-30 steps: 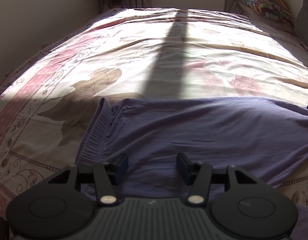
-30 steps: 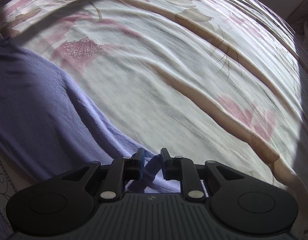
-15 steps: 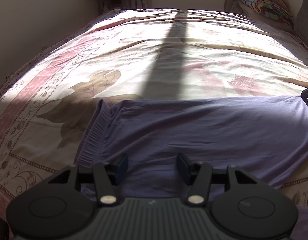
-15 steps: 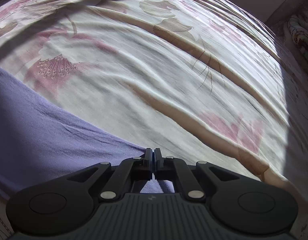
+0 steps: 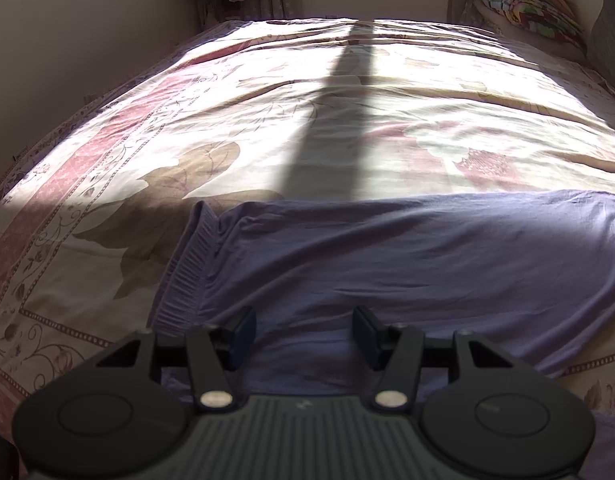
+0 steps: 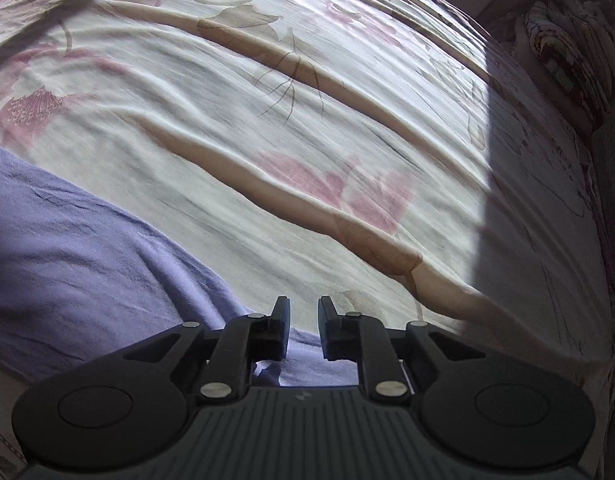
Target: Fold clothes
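Purple garment (image 5: 387,264) spread flat across the near part of the flowered bed (image 5: 307,120).
The left tongs (image 5: 303,334) stand half open above the cloth near its ribbed waistband (image 5: 187,272), gripping nothing; the right tongs (image 6: 303,330) are opening, a narrow gap over the garment's edge, pads clear of it.
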{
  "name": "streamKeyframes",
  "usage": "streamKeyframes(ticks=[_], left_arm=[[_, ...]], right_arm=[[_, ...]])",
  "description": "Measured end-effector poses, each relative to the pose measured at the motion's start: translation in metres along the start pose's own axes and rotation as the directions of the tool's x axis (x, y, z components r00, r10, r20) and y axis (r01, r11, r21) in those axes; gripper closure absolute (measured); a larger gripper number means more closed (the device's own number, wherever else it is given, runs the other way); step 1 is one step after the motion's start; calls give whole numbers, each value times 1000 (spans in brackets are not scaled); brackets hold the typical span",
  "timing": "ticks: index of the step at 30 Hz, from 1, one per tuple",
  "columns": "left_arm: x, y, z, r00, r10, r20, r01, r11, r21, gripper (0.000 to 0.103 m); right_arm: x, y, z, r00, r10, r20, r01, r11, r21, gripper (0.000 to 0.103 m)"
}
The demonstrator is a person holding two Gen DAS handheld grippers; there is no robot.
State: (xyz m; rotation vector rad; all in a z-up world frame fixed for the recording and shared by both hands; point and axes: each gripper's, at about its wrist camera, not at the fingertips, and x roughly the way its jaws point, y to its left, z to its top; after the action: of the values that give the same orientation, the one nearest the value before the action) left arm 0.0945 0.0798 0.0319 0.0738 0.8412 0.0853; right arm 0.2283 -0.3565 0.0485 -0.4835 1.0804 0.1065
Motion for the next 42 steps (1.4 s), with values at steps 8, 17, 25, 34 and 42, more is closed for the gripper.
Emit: streamKeyframes(ticks=[8,17,25,34,42], left_arm=[[-1,-3,-1,1000,11,9,-11,1000,21,48],[1,-8,0,999,28,18,-28,999,32,48],[1,-9,1,999,33,21,-34,999,36,48],[0,-10,0,999,33,23,-34,999,41,48],[0,-12,0,999,41,28,-42,998,42,48]], right_arm=[[20,-7,-9,999,16,-46,-18,998,-59,71],[28,-44,-17,981,192,-30,-183,966,181,84],[24,-37,-14,992,117,43,-122,979,161,102],[20,-53,-13,998,32,59,-43,976,212,85],[27,-90,-45,999,-41,-11,42,939,343,73]])
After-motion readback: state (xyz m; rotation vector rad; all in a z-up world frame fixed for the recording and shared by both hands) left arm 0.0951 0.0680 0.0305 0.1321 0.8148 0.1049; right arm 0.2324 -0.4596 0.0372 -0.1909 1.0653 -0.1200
